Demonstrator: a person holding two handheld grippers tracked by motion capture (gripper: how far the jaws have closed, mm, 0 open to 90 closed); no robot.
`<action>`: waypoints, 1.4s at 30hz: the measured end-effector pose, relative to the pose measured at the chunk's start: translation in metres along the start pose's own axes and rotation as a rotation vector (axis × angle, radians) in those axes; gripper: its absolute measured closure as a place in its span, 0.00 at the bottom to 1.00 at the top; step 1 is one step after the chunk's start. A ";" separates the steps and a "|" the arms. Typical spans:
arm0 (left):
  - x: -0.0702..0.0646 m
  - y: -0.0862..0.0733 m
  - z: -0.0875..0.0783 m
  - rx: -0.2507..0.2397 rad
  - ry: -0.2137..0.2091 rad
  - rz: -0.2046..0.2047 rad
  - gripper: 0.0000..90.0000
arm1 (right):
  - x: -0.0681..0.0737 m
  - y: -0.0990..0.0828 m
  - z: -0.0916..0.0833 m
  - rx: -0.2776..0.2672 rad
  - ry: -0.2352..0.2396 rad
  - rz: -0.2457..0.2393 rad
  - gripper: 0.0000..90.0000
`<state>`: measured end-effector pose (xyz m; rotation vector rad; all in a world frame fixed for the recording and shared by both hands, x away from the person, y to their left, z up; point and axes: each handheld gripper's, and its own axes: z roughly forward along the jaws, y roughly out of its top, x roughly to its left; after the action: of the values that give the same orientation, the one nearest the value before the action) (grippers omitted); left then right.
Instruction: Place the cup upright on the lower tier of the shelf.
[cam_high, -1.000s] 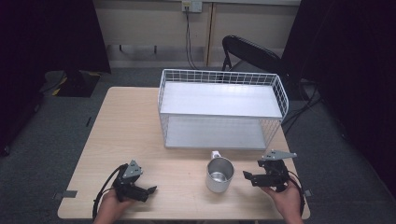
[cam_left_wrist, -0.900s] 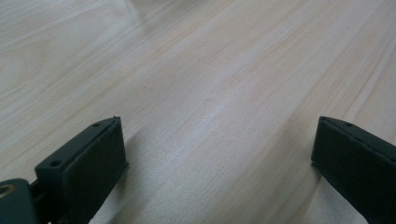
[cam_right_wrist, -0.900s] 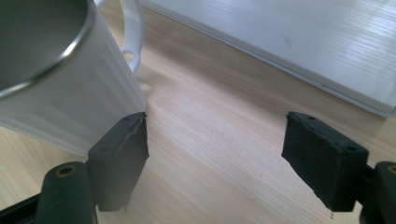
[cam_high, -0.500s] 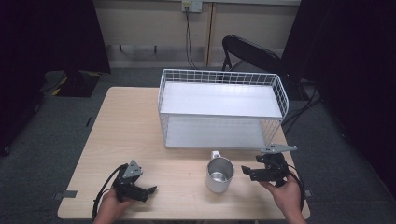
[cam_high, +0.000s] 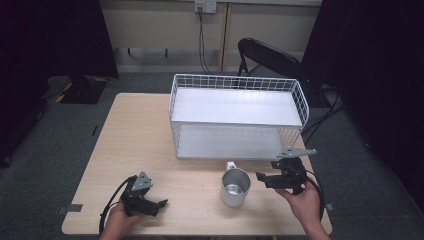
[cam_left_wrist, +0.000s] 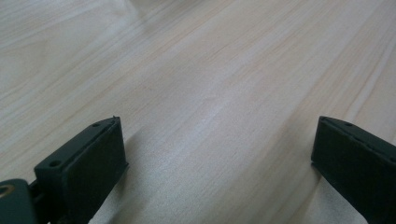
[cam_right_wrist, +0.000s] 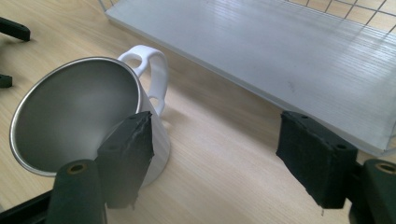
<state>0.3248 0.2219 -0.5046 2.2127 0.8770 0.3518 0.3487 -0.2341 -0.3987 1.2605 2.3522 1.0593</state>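
A steel mug (cam_high: 235, 187) with a white handle (cam_right_wrist: 156, 74) stands upright on the wooden table (cam_high: 135, 135), its handle turned toward the wire rack (cam_high: 237, 107). My right gripper (cam_high: 261, 179) hovers just right of the mug and points at it. In the right gripper view its jaws (cam_right_wrist: 215, 140) stand open with only bare table between them, and the left one is close beside the mug's (cam_right_wrist: 70, 116) outer wall. They have just been closing slightly. My left gripper (cam_high: 161, 204) rests low at the table's front left, open (cam_left_wrist: 215, 140) over bare wood.
The white wire rack has an upper shelf and a lower shelf (cam_right_wrist: 261, 42) whose front edge lies just behind the mug. A black folding chair (cam_high: 270, 57) stands behind the table. The left gripper's jaw tips (cam_right_wrist: 14, 30) show far off beyond the mug.
My right gripper has risen a little beside the mug. The mug, the rack and the left gripper have kept their places.
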 end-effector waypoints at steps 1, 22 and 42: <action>0.000 0.000 0.000 0.000 0.000 0.000 0.03 | 0.001 0.001 0.000 -0.003 0.001 0.002 0.29; 0.000 0.000 0.000 0.000 0.000 0.000 0.03 | 0.030 0.009 0.014 -0.047 0.073 -0.013 0.46; 0.000 0.000 0.000 0.000 0.000 0.000 0.03 | 0.040 0.002 0.028 -0.049 0.070 -0.017 0.62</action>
<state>0.3248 0.2220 -0.5046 2.2132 0.8770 0.3518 0.3411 -0.1876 -0.4129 1.2023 2.3690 1.1663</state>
